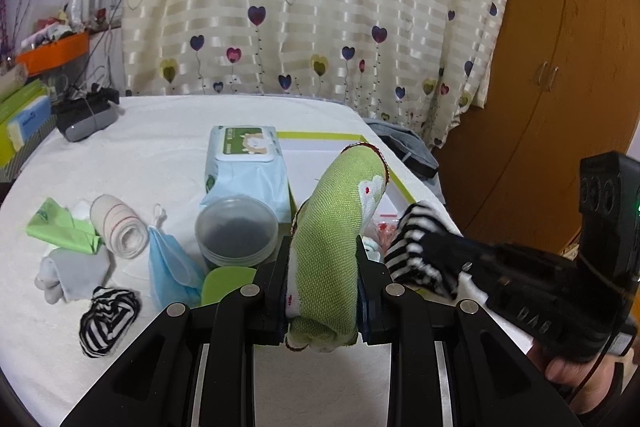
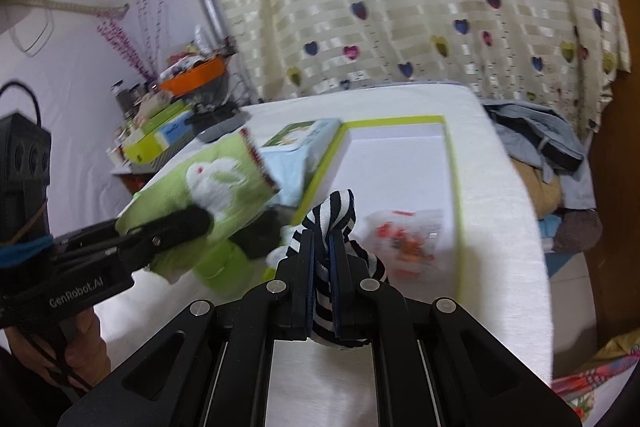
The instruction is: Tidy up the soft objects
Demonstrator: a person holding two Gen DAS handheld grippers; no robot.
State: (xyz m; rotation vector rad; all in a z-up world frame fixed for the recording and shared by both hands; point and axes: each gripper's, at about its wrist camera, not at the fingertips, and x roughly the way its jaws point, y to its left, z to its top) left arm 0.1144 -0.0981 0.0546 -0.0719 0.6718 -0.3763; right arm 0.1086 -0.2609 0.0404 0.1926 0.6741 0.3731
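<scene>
While the left tool (image 1: 322, 279) clamps the green sock (image 1: 336, 227) and the right tool (image 2: 322, 267) pinches the striped sock (image 2: 332, 215), either limp sock could snag the box (image 2: 450, 147) rim at frame centre.

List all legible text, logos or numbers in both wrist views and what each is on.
"GenRobot.AI": on the body of the left gripper, seen in the right wrist view.
Embossed letters on the right gripper body in the left wrist view: upside down, unreadable.
Wet wipes pack label: print too small to read.
Blue-and-white box at the left edge: a short word, too blurred to read.
Green sock and striped sock: no text.
</scene>
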